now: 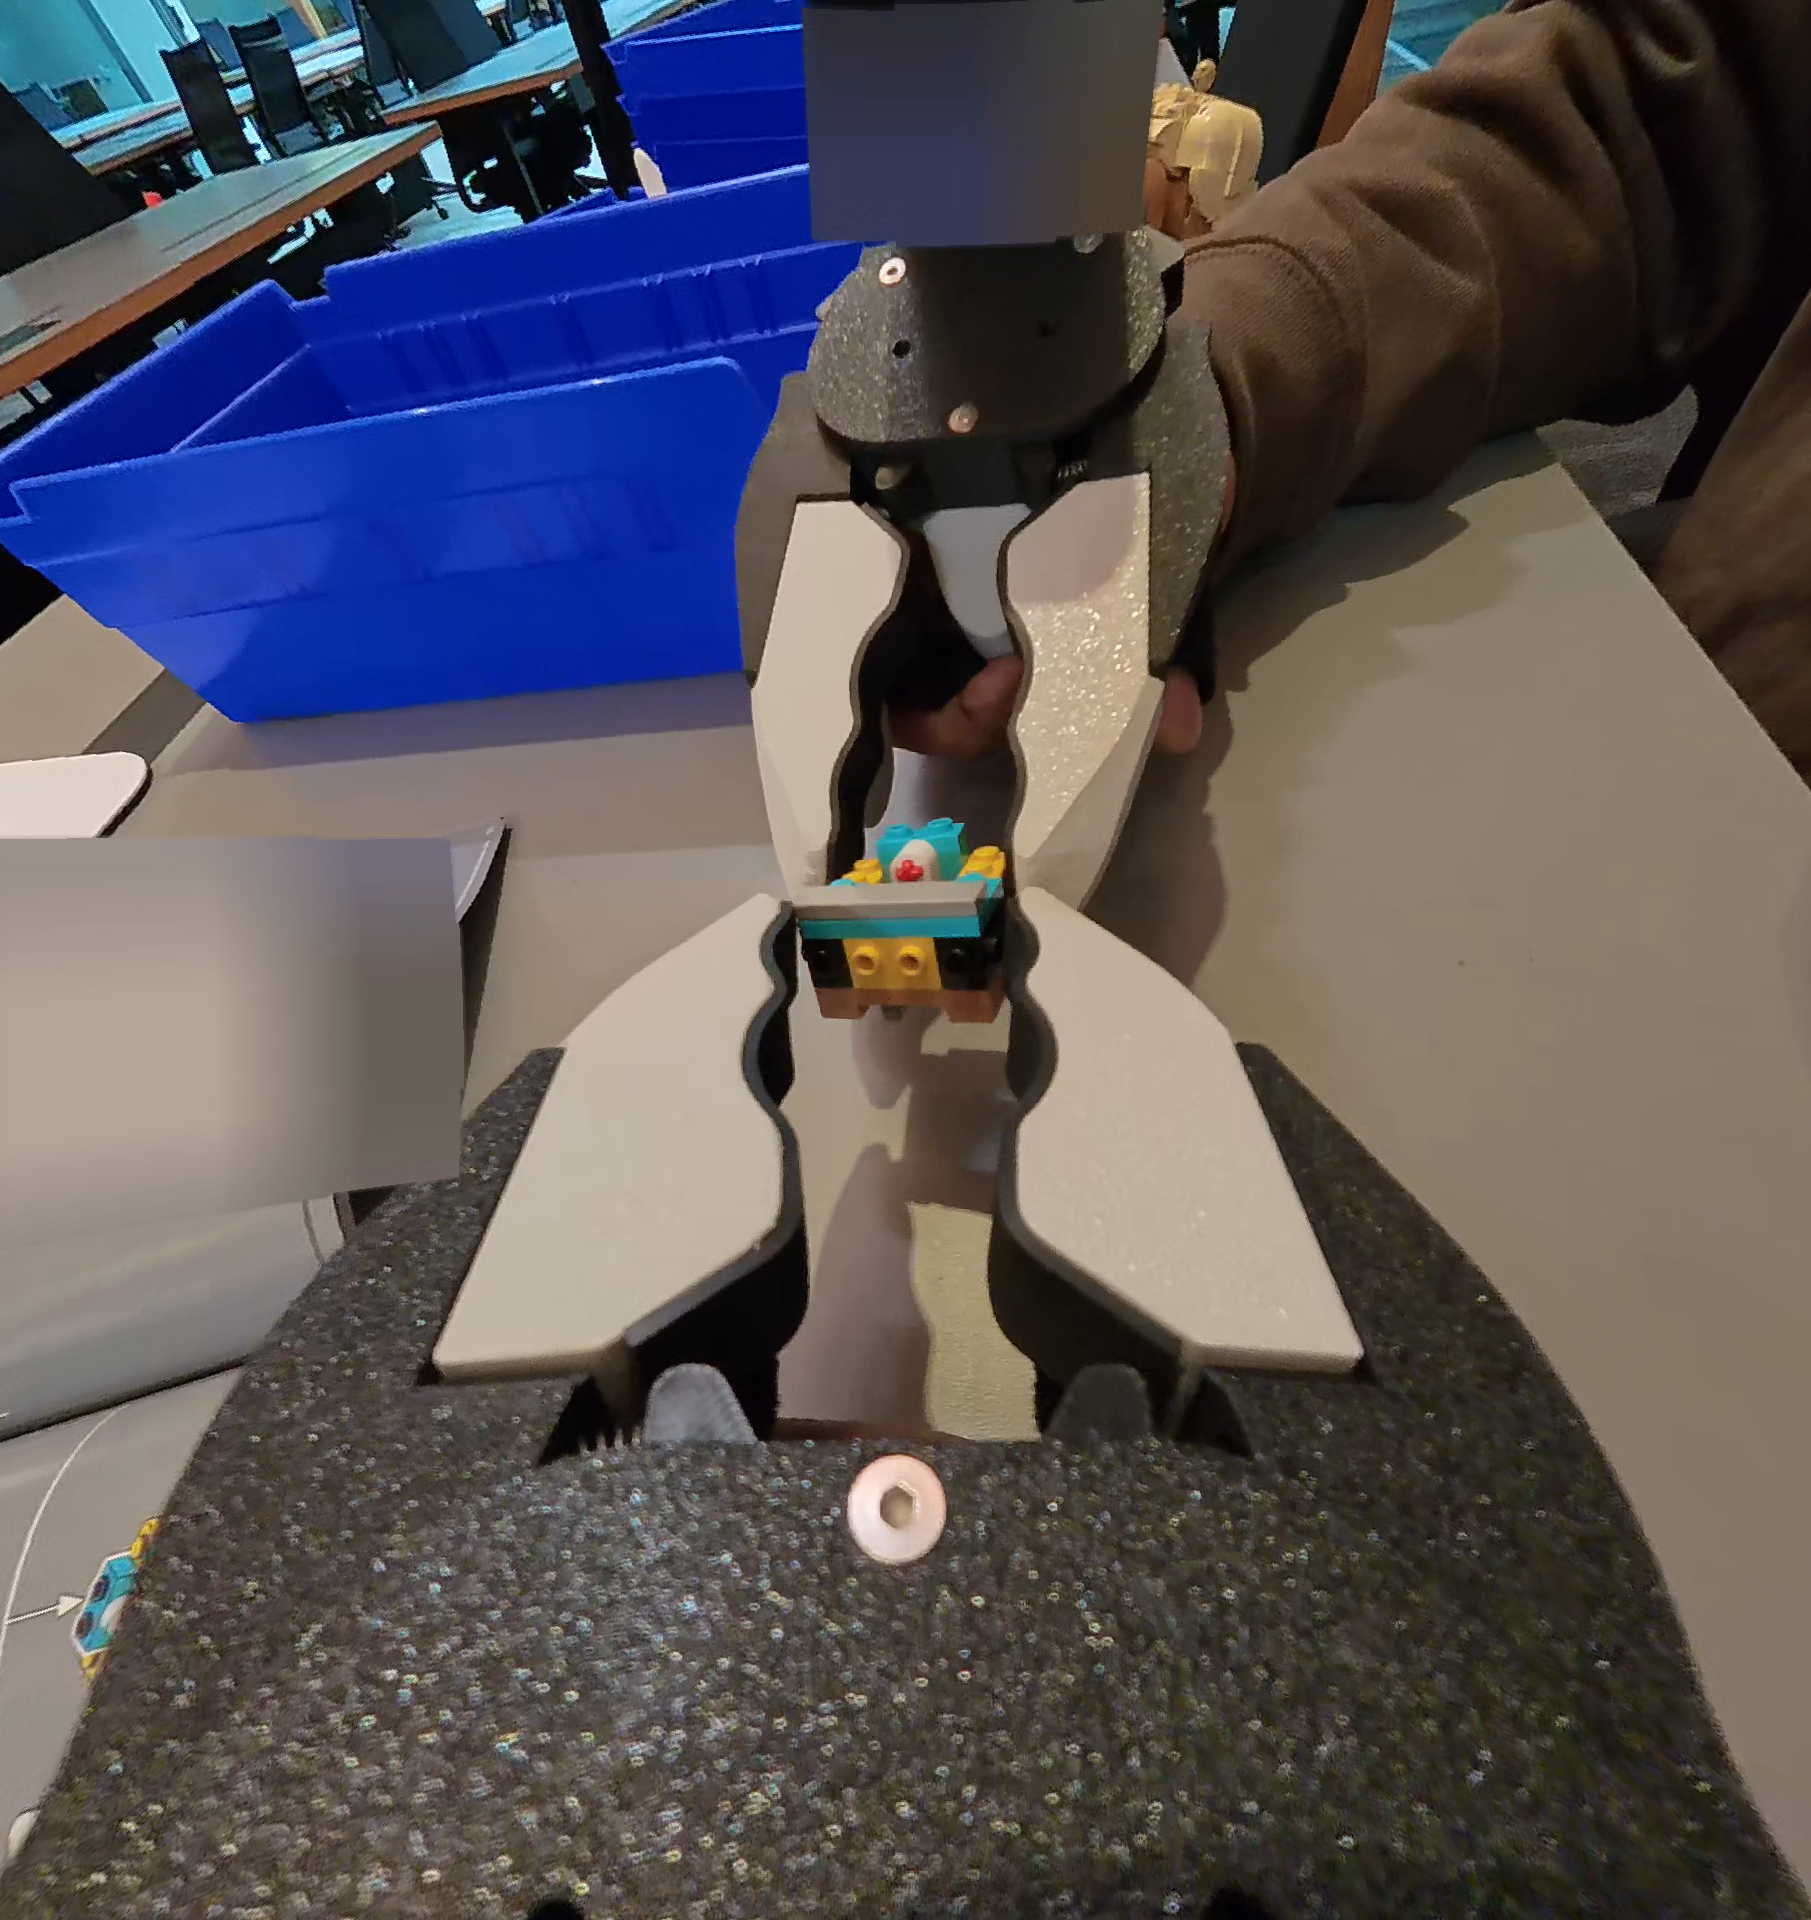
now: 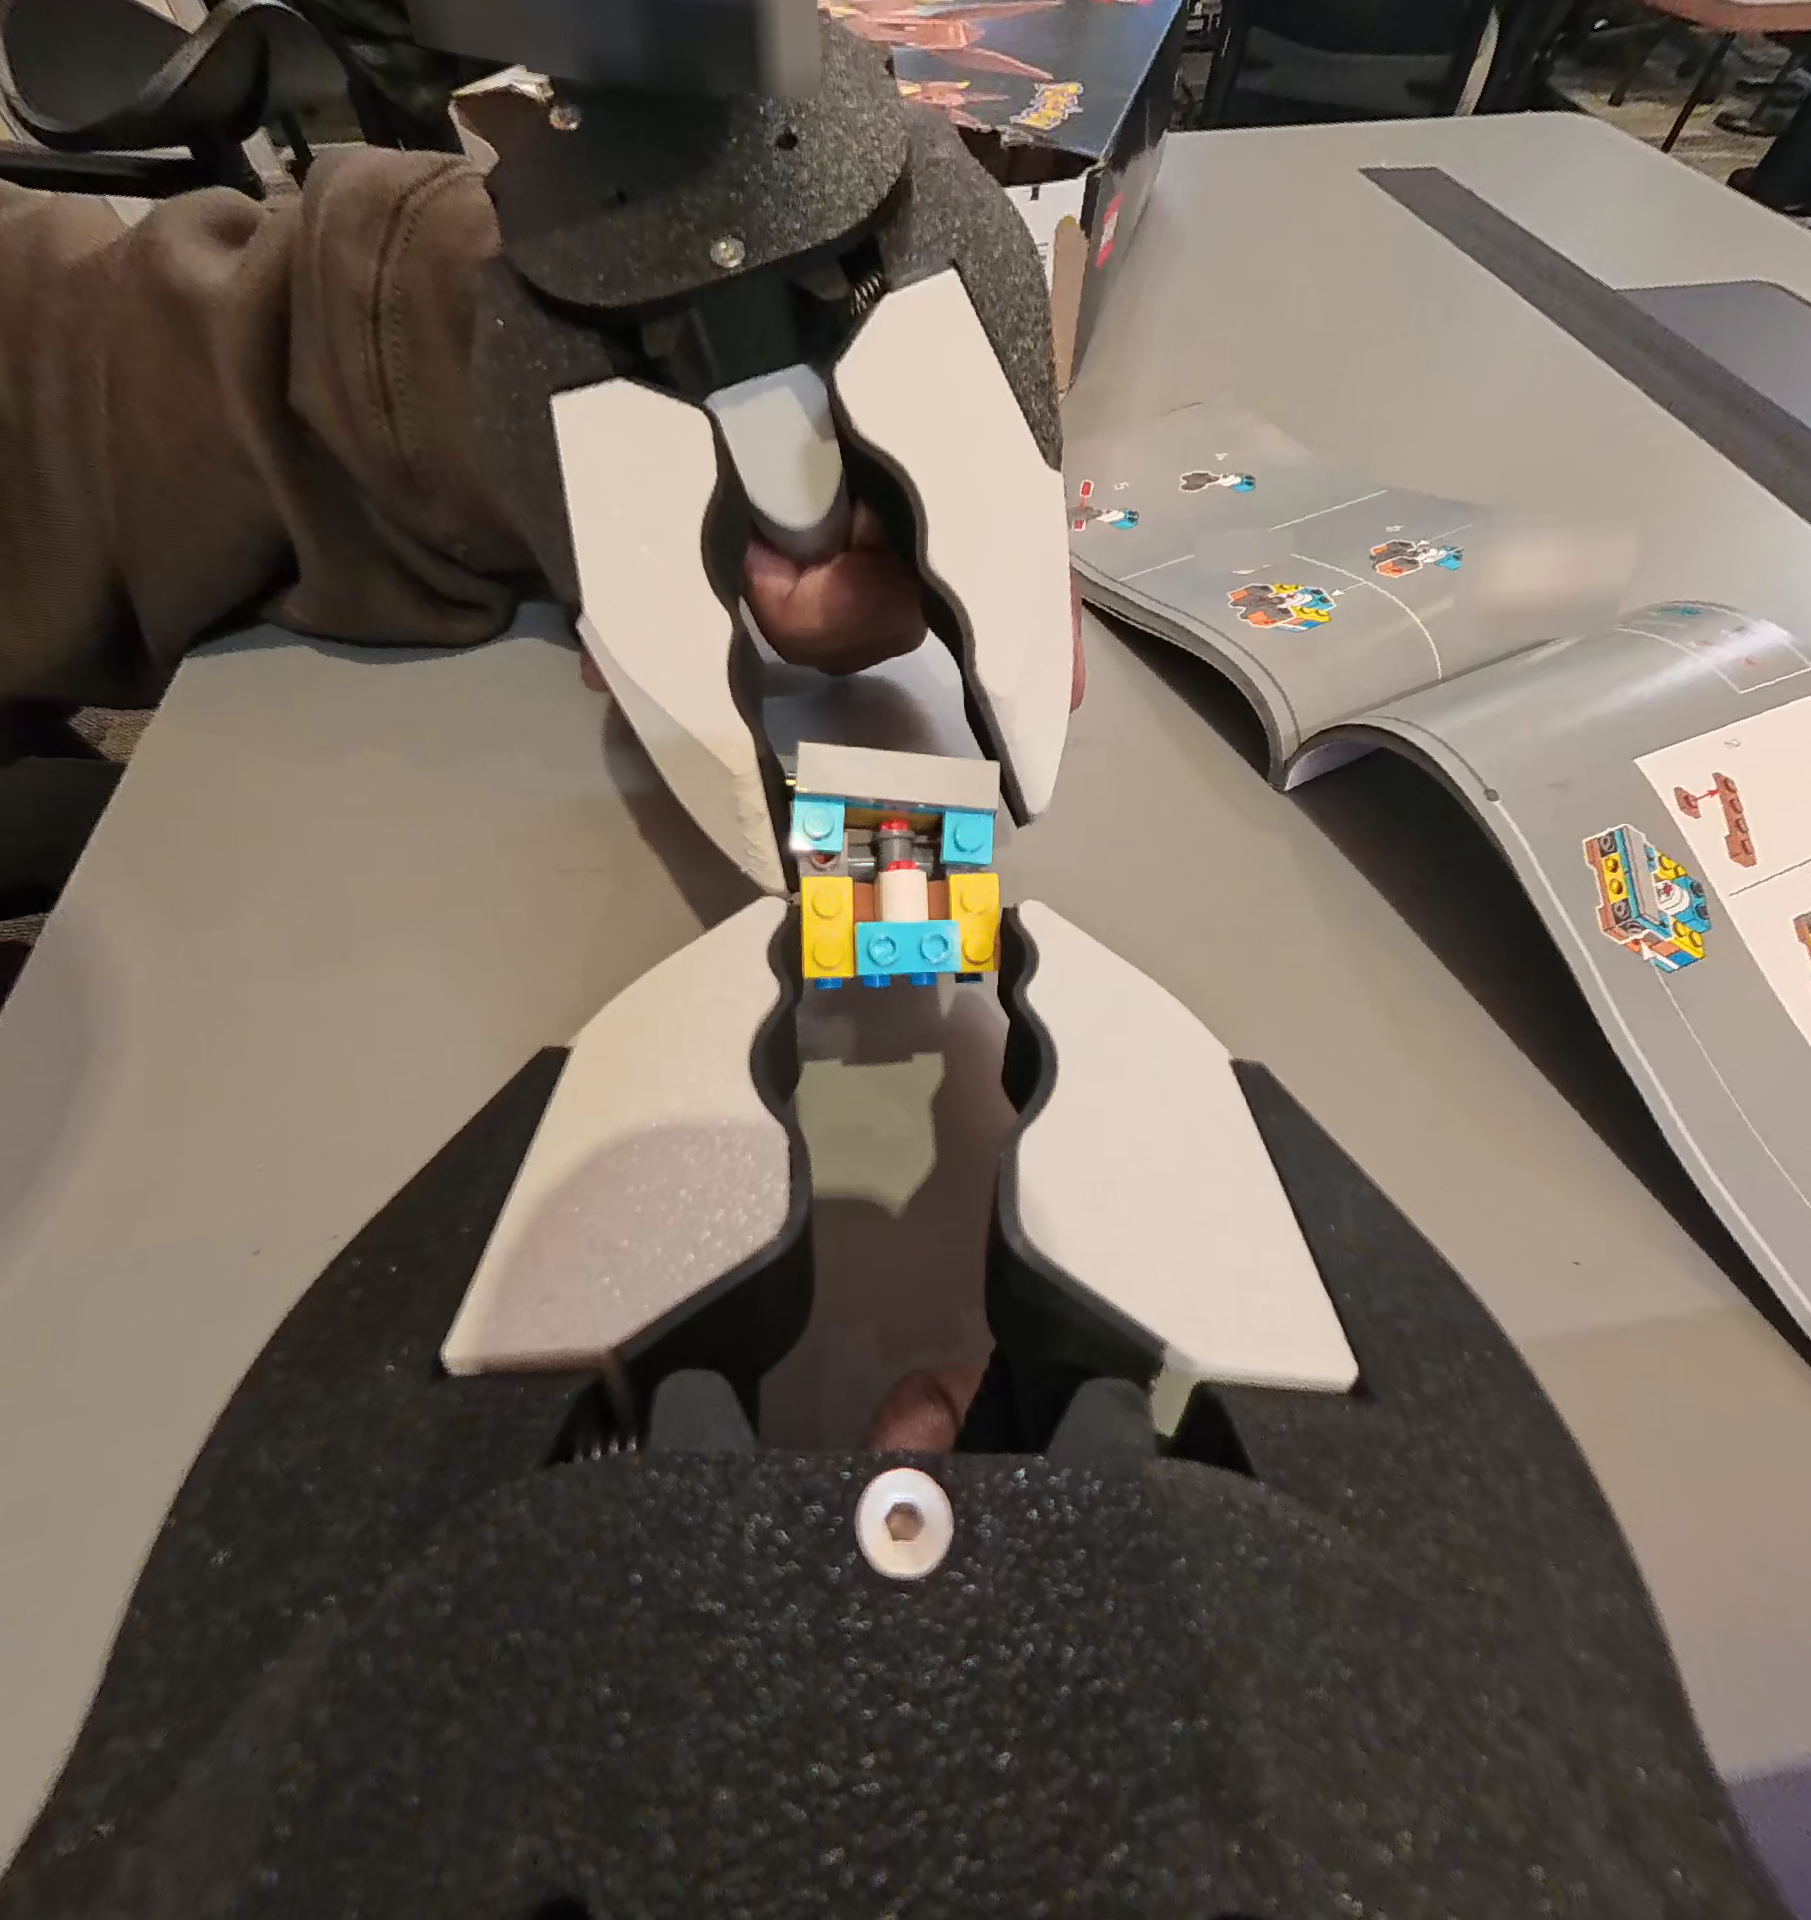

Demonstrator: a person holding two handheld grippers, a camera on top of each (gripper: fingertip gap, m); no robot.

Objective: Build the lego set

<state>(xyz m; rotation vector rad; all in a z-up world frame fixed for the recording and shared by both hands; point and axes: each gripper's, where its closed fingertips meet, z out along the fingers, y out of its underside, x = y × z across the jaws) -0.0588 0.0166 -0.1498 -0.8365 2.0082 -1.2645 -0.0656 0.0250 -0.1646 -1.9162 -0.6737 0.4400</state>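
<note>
In the left wrist view, the left gripper [image 1: 901, 961] has its pale grey wavy-edged fingers [image 1: 672, 1122] pinching the near end of a small multicoloured lego assembly of yellow, teal, brown and grey bricks [image 1: 901, 935]; the model hangs between the two tools just above the grey tabletop [image 1: 1452, 935], not resting on it, probably so that both ends can be squeezed together. Beyond it, the right gripper [image 1: 916, 862] meets it nose to nose, fingers closed on the far end, held by a hand [image 1: 974, 707] in a brown sleeve [image 1: 1503, 291]; opposed grips like this suit pressing a brick home, or steadying the model while it is checked. In the right wrist view a flat grey plate [image 2: 896, 774] caps the side that the left gripper holds. An open instruction booklet [image 2: 1503, 665] lies near, likely for reference; blue plastic bins [image 1: 361, 540] stand farther back.
</note>
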